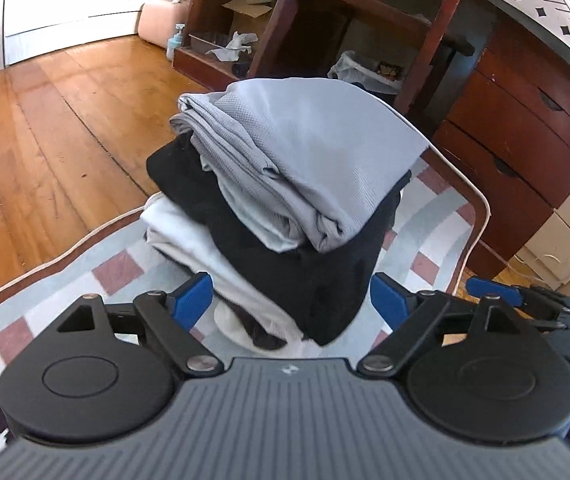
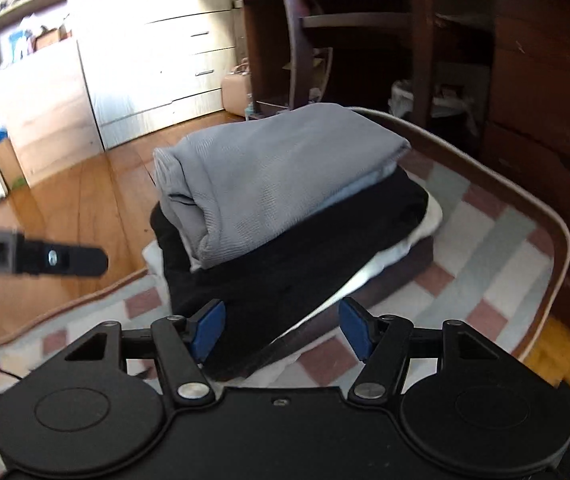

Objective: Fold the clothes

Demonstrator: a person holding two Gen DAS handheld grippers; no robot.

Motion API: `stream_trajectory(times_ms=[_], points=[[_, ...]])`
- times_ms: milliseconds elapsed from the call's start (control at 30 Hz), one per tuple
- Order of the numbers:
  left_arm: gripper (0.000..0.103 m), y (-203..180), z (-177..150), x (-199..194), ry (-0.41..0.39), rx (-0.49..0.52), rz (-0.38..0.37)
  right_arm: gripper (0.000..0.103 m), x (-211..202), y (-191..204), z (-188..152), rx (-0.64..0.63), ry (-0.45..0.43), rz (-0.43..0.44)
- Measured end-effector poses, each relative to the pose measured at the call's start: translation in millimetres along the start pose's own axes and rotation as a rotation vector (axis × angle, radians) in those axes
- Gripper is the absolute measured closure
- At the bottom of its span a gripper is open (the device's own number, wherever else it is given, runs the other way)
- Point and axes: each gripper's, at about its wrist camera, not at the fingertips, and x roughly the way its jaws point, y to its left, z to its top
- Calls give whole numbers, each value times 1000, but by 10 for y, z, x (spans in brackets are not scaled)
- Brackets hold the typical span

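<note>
Directly ahead of the left tool [image 1: 291,306] sits a stack of folded clothes [image 1: 285,200] on a patterned rug [image 1: 65,280] with pale blue, white and dusty pink blocks and a brown border. The left tool stands released, its blue pads [image 1: 191,300] spread wide with nothing pressed between them; the near end of the stack lies just beyond and between the two pads, without either one visibly clamping it. On top of the stack is a folded grey garment [image 1: 305,152] of textured knit, its rolled fold edges facing the tool's left side. Under it lies a black garment [image 1: 285,256], and below that a white garment [image 1: 189,236] that sticks out on the tool's left side and toward the tool.

From the right wrist view, the right tool [image 2: 281,330] is also released, its pads apart and empty, with the stack just ahead of it. Here the grey garment [image 2: 269,176] again tops the pile, the black garment [image 2: 285,264] spreads beneath it, and the white garment [image 2: 425,224] peeks out on the tool's right side. The near corner of the pile reaches down between the two pads, apparently untouched by them. To the left of the right tool, a blurred dark finger of the left tool [image 2: 65,260] juts in over the wooden floor [image 2: 65,208].

Beyond the stack stand a dark wooden desk [image 1: 525,120] with drawers and a pink bag [image 1: 163,16] on the floor.
</note>
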Motion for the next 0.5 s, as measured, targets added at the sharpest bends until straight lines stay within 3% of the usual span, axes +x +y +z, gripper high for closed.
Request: stream_trajectory(times_ms=[100,300,433,500], points=[[6,-45,-88,-173,-2,3,7,32,-88,54,27,3,-1,-28],[2,-142,-258,-320,49,2,16,30,-434,180,-84,-3,13,-85],[2,-198,-367,-282,132,40,-70,24,-636,170,-171,23,19,-92],[2,-219,-413,-259,164,40,-78,24,-712,158,-207,16,30,-105]])
